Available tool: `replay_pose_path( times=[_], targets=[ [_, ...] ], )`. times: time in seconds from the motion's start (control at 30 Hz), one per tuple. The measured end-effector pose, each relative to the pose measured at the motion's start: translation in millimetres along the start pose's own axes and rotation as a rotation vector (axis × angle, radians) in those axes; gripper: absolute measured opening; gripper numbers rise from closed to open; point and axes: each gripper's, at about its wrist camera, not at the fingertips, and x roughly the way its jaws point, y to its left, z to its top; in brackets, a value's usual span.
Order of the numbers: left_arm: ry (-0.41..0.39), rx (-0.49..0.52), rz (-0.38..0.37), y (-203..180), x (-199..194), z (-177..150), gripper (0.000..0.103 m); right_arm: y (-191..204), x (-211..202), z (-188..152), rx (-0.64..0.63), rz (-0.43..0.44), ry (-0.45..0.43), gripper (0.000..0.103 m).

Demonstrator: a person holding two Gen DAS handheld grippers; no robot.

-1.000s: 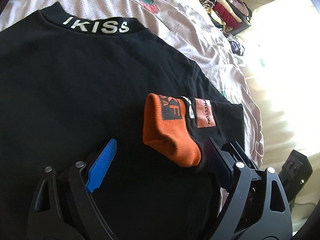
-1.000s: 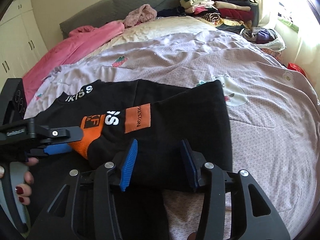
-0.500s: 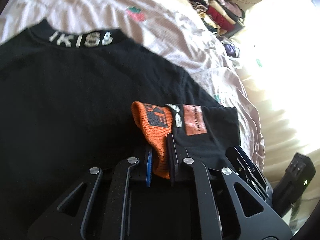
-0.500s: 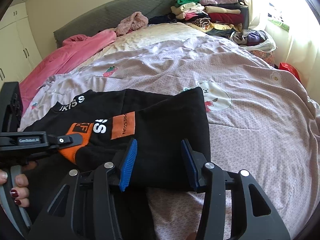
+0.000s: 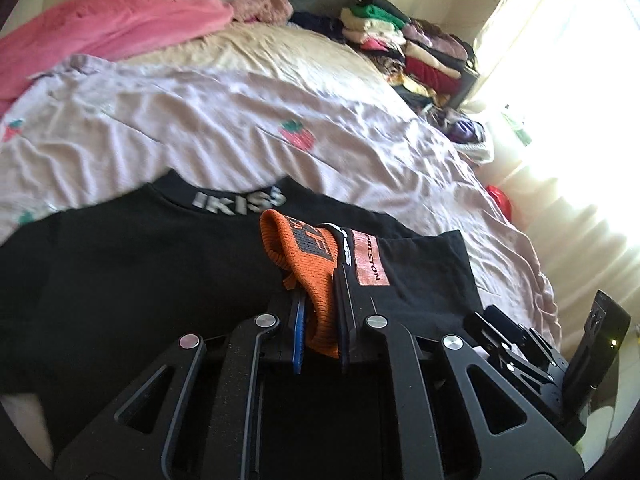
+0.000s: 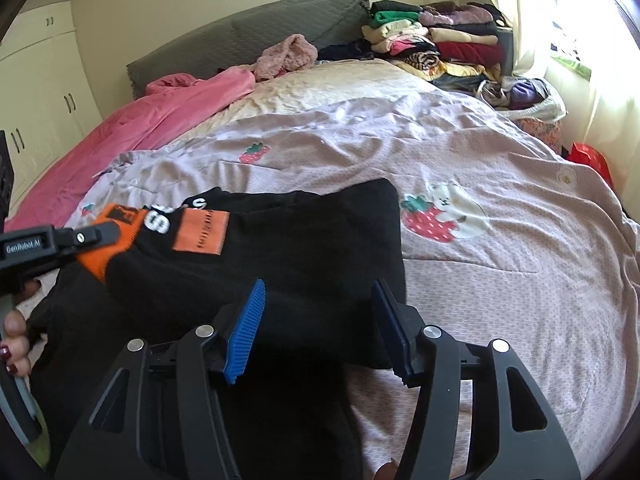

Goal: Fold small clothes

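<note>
In the left wrist view, the left gripper (image 5: 320, 312) is squeezing tight on the orange cuff (image 5: 308, 268) of the black top (image 5: 140, 280). The cuff is poking up between the two pads, and the sleeve with the orange patch (image 5: 370, 266) is running off to the right. The black top is lying flat on the pale purple bedspread (image 5: 240, 120), with white letters on its collar (image 5: 240, 202). A pink blanket (image 5: 100, 28) is sitting at the far left of the bed, and a stack of folded clothes (image 5: 408, 48) is waiting by the bright window.

In the right wrist view, the right gripper (image 6: 320, 328) is hanging over the folded black sleeve, near its right edge. Its jaws are opening, and the blue pads are standing apart with black cloth showing between them. The pads are not pinching the cloth. At the left, the left gripper (image 6: 94, 236) is holding the orange cuff (image 6: 108, 248). A hand (image 6: 14, 344) with dark red nails is gripping its handle. A strawberry bear picture (image 6: 440, 216) is showing on the bedspread, just right of the top.
</note>
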Motion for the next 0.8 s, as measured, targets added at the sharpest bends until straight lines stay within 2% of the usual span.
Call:
replay_pose_path(
  times=[0.17,0.8],
  targets=[
    [-0.025,-0.026,0.039,26,-13,7,0.006,12,3,-1,-0.033,0.003,0.007,0.054],
    [-0.020,-0.088,0.152,100,-24,-3,0.006,40,14,-8,-0.101,-0.007,0.043,0.054]
  ],
)
